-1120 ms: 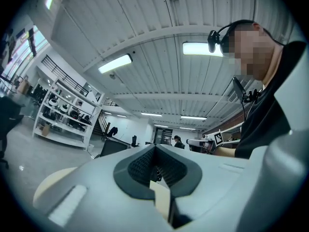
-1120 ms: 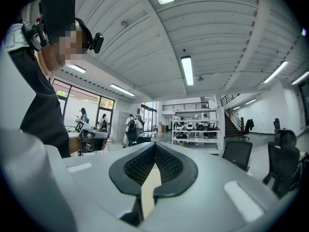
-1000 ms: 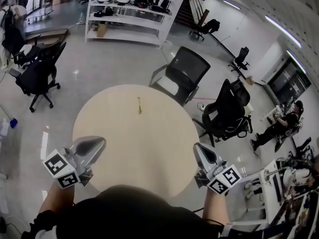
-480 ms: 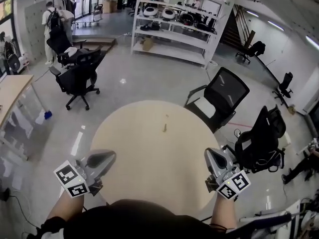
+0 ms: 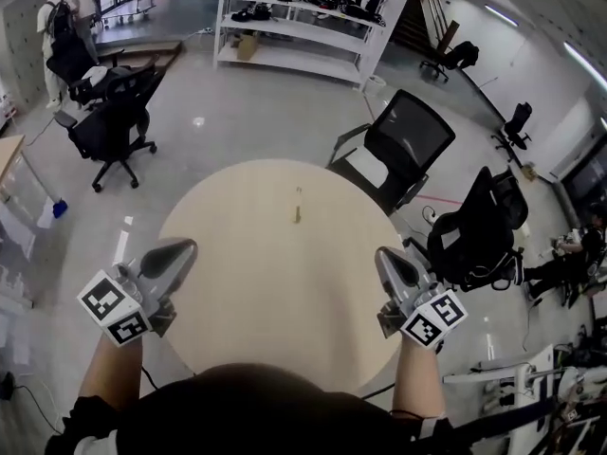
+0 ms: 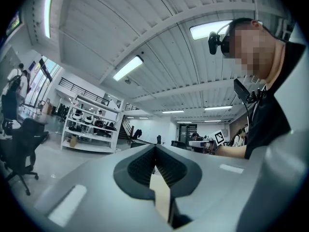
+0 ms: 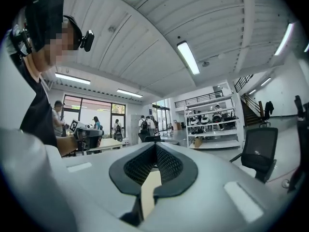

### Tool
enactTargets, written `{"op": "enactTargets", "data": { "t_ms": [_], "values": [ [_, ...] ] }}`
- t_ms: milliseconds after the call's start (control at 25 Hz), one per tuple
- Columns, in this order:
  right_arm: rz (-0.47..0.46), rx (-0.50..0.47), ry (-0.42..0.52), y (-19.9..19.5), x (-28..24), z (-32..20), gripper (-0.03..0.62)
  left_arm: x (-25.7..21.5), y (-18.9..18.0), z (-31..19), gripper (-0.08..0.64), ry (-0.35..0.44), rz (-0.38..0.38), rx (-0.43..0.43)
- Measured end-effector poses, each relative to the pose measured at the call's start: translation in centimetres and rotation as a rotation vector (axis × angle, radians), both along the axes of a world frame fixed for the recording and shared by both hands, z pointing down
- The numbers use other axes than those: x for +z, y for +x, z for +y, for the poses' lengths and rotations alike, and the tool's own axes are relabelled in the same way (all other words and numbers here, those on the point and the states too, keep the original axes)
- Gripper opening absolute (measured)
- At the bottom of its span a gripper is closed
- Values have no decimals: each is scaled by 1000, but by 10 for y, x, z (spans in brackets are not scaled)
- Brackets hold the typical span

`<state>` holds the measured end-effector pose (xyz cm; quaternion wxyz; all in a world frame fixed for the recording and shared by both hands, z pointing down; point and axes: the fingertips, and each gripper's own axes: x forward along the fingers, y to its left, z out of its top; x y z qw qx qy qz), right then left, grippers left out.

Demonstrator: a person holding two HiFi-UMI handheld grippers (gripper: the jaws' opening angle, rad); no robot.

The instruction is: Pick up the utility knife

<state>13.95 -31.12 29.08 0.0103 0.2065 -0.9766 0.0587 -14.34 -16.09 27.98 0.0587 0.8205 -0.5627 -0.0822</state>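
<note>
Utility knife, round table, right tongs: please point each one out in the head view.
Utility knife (image 5: 297, 209), head view, middle of its body.
Round table (image 5: 275, 292), head view, bare top near the centre.
Right tongs (image 5: 383, 254), head view, at the shut tips.

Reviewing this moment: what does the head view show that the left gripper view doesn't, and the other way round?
Head view only: the whole round table, the utility knife lying alone toward its far side, and the left gripper and right gripper at the near edge, well short of the knife.
Left gripper view only: its own jaws closed tip to tip with nothing between them, the ceiling lights, and the person's head camera.
Both: the white shelving rack and black office chairs.
</note>
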Motion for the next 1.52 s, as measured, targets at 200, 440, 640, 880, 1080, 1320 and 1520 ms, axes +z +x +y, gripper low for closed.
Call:
{"op": "enactTargets", "data": {
  "t_ms": [200,440,640,880,1080,1320,1520],
  "values": [
    [34,23,-7,-9,3,-39,64,13,-5,-30,0,-14,-18,3],
    [83,43,-59,-23,28,-105,163,33,-1,-76,0,-54,-41,14],
    [188,114,-124,-41,72,-169,183,47,-11,-119,0,-65,-72,24],
    [285,113,-226,-79,136,-243,216,86,-25,-189,0,-108,-93,34],
    [398,96,-290,-114,207,-288,216,131,-36,-243,0,-107,-100,44],
    [495,54,-374,-155,300,-321,222,196,-43,-296,0,-146,-104,66],
    [558,23,-438,-181,367,-333,237,249,-48,-326,0,-214,-101,68]
  ]
}}
